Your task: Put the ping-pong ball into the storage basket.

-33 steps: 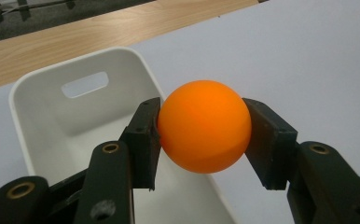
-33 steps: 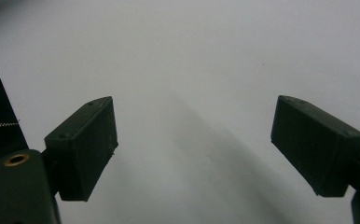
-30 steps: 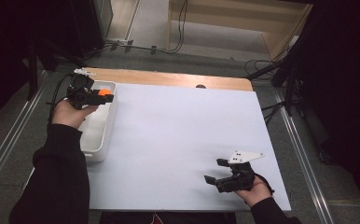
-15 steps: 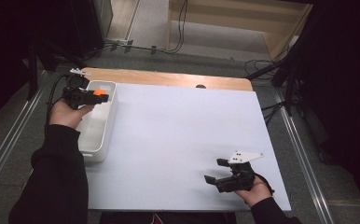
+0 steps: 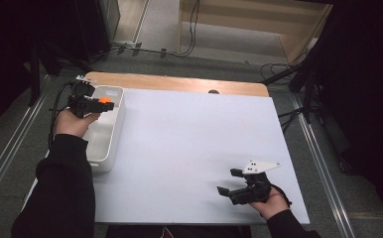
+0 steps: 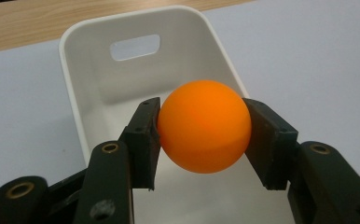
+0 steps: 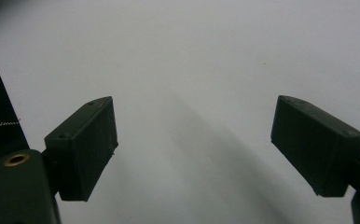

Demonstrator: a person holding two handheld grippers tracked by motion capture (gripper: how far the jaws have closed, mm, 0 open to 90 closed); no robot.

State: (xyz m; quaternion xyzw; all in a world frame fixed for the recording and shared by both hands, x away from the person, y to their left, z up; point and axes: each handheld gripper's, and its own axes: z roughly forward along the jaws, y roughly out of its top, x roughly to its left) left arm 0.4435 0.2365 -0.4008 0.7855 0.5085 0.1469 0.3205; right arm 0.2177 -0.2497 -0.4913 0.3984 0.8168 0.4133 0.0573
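Ball (image 6: 204, 132), smooth orange sphere, clamped in left hand-held gripper (image 6: 201, 135) above white bin (image 6: 89, 88); right hand-held gripper (image 7: 192, 149) wide apart

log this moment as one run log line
left gripper: shut on orange ball, over white bin | right gripper: open, holding nothing, near white table cover

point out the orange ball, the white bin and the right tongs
orange ball (image 6: 204, 126): left gripper view, middle of its front face
white bin (image 5: 111, 130): high view, its right wall
right tongs (image 7: 194, 149): right gripper view, midway between the open tips
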